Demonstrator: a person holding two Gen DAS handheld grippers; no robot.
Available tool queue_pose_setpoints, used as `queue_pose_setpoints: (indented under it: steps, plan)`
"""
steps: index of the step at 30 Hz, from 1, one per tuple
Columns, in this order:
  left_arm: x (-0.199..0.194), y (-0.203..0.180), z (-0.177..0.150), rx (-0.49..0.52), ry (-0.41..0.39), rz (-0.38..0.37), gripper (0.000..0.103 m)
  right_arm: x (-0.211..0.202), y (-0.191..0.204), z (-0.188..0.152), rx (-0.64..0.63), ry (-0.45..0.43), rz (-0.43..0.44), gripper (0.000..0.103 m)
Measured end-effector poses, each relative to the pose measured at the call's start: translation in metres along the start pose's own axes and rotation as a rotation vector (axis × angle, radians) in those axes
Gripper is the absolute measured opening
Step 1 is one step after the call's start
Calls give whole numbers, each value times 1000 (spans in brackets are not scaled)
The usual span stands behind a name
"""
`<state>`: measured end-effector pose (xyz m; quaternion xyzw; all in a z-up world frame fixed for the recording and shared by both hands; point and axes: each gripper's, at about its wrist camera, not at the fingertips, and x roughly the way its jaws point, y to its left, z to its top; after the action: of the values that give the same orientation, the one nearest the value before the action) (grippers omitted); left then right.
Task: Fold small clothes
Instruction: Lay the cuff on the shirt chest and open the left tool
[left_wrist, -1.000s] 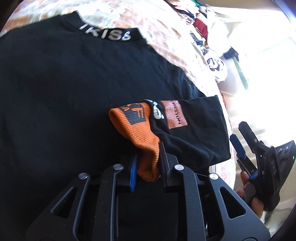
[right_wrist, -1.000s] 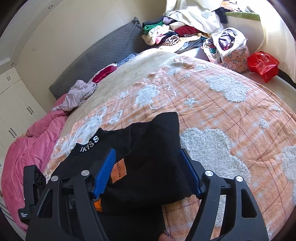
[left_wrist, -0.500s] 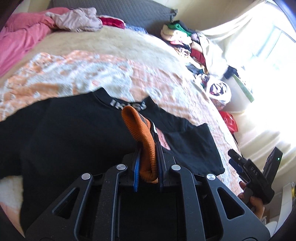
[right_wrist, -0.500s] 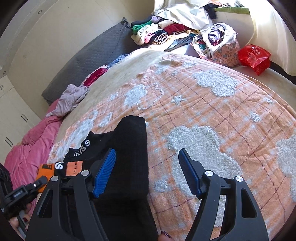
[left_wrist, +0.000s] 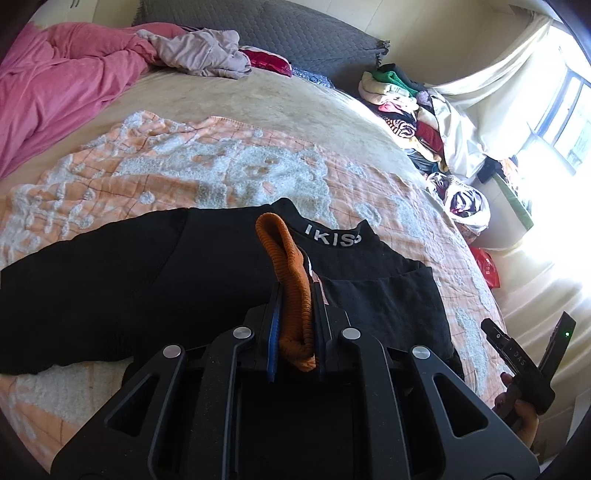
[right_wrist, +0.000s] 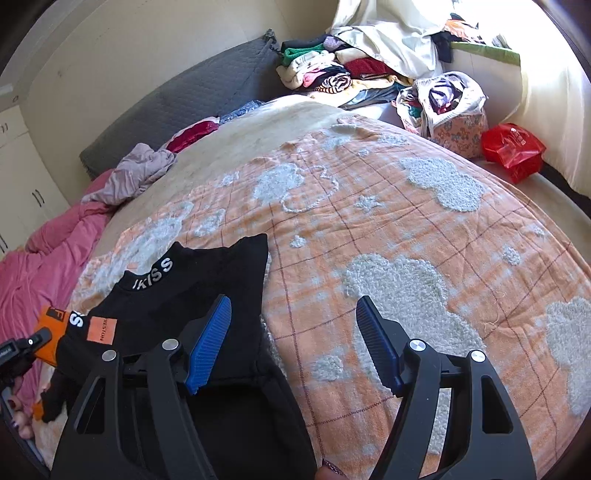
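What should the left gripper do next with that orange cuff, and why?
Probably carry the orange cuff across the black top and lay it down. The left gripper is shut on the cuff, lifted above the top, so the sleeve fold looks unfinished. The right gripper is open, holding nothing.

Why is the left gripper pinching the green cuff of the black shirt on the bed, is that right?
Not quite: the cuff is orange, not green. The left wrist view shows the left gripper shut on that orange cuff of the black shirt, which lies on the bed.
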<state>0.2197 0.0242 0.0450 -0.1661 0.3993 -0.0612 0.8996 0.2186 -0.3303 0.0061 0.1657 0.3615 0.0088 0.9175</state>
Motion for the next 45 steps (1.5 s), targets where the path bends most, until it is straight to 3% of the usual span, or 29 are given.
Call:
queue_pose_setpoints:
  steps: [9,15,19,24,27,30,37,40,45]
  plan:
    - [12,10,-14,66,54,75,9,8,32,-12,-122,23,25,69]
    - [1,19,-16,67,19,120,10,6,55,-19,-167,16,132,69]
    - [9,8,-21,104,52,116,10,11,70,-27,-227,40,143,69]
    - [34,-12,-38,174,143,140,18,18,83,-37,-279,81,187,69]
    - [48,-13,-49,205,189,178,21,27,85,-42,-313,127,155,69]
    - [58,-10,-58,218,224,206,22,52,76,-51,-323,255,77,68]
    - [46,-5,-61,234,208,178,28,46,78,-51,-339,244,86,69]
    - [36,-4,-59,224,187,179,38,41,79,-49,-325,231,114,73]
    - [20,2,-54,176,160,162,47,29,83,-46,-318,193,154,77]
